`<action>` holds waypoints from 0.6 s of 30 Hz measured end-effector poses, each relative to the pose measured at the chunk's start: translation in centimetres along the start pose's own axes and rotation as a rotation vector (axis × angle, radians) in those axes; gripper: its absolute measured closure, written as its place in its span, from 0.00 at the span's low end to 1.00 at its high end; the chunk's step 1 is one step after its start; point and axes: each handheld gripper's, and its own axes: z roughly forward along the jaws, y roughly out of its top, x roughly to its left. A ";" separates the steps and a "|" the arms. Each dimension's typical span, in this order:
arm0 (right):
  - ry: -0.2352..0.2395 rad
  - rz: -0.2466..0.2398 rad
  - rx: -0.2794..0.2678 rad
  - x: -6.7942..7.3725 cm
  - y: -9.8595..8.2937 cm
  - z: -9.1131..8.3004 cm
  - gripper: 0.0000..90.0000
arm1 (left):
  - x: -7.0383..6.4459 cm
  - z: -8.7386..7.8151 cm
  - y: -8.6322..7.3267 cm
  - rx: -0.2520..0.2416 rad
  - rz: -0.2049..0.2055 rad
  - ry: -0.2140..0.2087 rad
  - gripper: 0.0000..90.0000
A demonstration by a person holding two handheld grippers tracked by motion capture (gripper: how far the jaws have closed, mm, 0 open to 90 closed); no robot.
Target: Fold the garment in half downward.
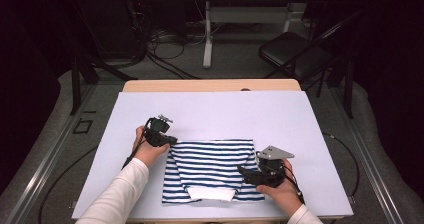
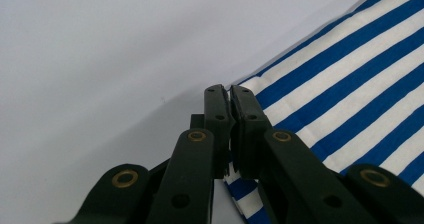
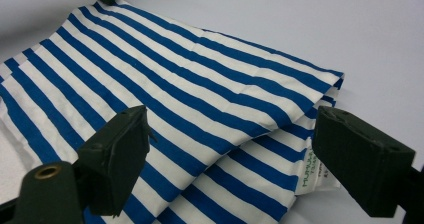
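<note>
My left gripper [image 1: 169, 139] is pinched tight on the far left corner of the striped shirt [image 1: 212, 166], which lies folded in the middle of the white table [image 1: 300, 124]. If I pull too hard there, the corner could slip out, or the neat fold could drag open. My right gripper [image 1: 245, 173] sits wide open at the shirt's right edge, holding nothing. If it closes too low, it might grab only one layer.

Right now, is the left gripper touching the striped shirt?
Touching. In the left gripper view, the left gripper has its jaws shut on the corner edge of the striped shirt, with cloth pinched between them.
</note>
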 end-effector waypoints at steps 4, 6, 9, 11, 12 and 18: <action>-0.004 0.008 0.008 -0.1 0.2 0.0 0.16 | -0.3 -0.1 0.0 -0.008 -0.001 0.016 0.96; -0.004 0.008 0.012 -0.2 0.3 0.0 0.17 | -0.4 -0.2 0.1 -0.010 -0.004 0.021 0.96; -0.005 0.000 0.017 -0.4 0.4 0.0 0.19 | -0.4 -0.3 0.1 -0.010 -0.012 0.029 0.96; -0.004 0.002 0.026 -0.5 0.5 -0.1 0.22 | -0.4 -0.3 0.1 -0.013 -0.015 0.027 0.96; -0.006 -0.001 0.028 -0.5 0.5 -0.1 0.23 | -0.4 -0.4 0.0 -0.018 -0.017 0.029 0.96; 0.001 -0.013 0.045 -0.8 0.9 0.0 0.30 | -0.9 -0.8 0.0 -0.043 0.009 0.054 0.96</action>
